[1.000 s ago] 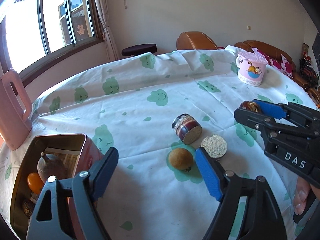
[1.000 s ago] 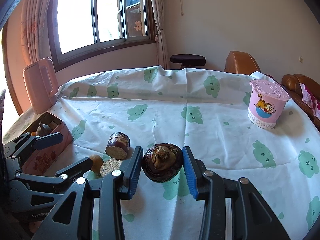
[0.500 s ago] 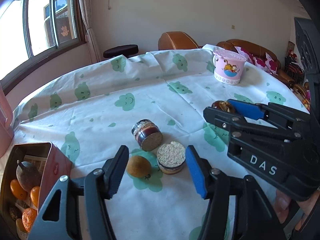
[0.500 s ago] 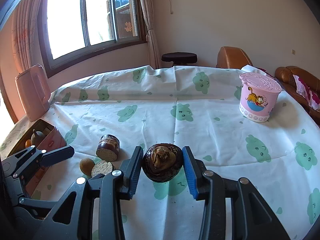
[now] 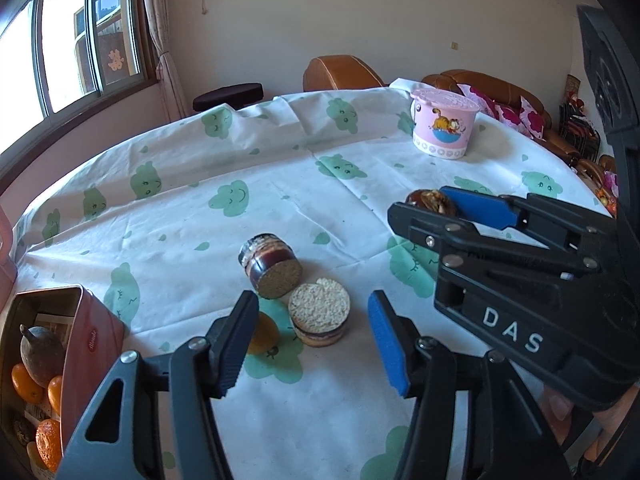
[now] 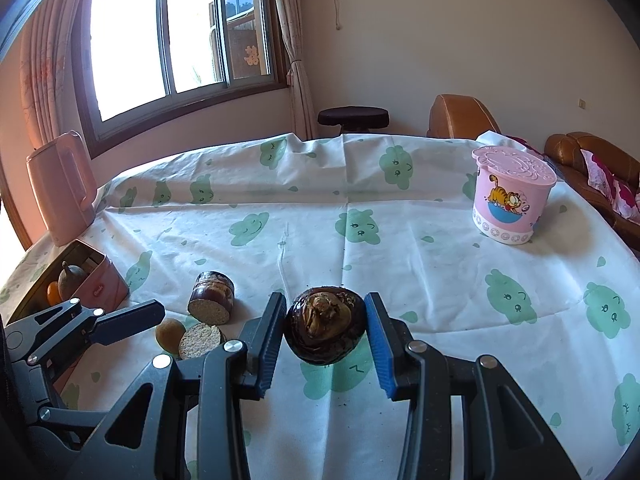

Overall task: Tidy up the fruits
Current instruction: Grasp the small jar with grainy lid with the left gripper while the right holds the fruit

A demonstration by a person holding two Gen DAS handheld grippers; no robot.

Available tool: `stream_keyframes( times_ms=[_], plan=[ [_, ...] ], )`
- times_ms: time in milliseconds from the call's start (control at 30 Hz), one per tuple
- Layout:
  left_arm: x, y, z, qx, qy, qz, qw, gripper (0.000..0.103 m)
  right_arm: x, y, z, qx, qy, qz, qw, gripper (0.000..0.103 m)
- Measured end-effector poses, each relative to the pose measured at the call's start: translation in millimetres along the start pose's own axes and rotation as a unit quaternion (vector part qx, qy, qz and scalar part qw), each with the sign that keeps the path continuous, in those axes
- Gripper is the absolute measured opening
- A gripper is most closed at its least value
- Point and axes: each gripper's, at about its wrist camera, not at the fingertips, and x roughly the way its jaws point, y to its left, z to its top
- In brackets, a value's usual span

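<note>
My right gripper (image 6: 324, 300) is shut on a dark purple round fruit (image 6: 324, 330), held just above the cloud-print tablecloth (image 6: 400, 248); the fruit (image 5: 430, 202) also peeks out of that gripper (image 5: 424, 204) in the left wrist view. My left gripper (image 5: 313, 300) hangs over a grainy-topped round cake (image 5: 319, 314), its jaws closing but not touching it. A small brown fruit (image 5: 262, 334) sits half hidden behind the left finger. A second cake (image 5: 270, 266) lies on its side just beyond. The pink tin (image 5: 92, 332) at the left holds oranges and a brown pear-shaped fruit (image 5: 40, 350).
A pink lidded cartoon tub (image 6: 510, 196) stands at the far right of the table. A pink jug (image 6: 64, 188) stands at the far left edge behind the tin (image 6: 100, 280). A dark stool (image 6: 354, 114) and brown sofa (image 6: 588, 152) lie beyond the table.
My left gripper has swung right, away from the tin and over the cakes and small fruit, and its jaws have narrowed. The right gripper has kept still with the dark fruit.
</note>
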Motion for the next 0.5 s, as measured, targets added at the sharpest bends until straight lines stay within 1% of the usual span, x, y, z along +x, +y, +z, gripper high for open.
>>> stream_keyframes(
  times_ms=[67,133,333,500],
  plan=[
    [0.7,-1.0,0.5,0.001,-0.001,0.0,1.0,0.058,0.6,0.2,0.2,0.0,0.001,0.0,1.0,0.042],
    [3.8,-2.3,0.6,0.004,0.007,-0.007,0.9999,0.034,1.8,0.4,0.4,0.0,0.005,0.001,1.0,0.042],
    [5.0,4.0,0.0,-0.012,0.011,-0.023,0.9996,0.034,1.9,0.1,0.3,0.0,0.004,0.003,1.0,0.043],
    [-0.7,5.7,-0.1,-0.016,-0.005,-0.022,0.9996,0.034,0.2,0.5,0.2,-0.001,-0.001,0.003,1.0,0.043]
  ],
)
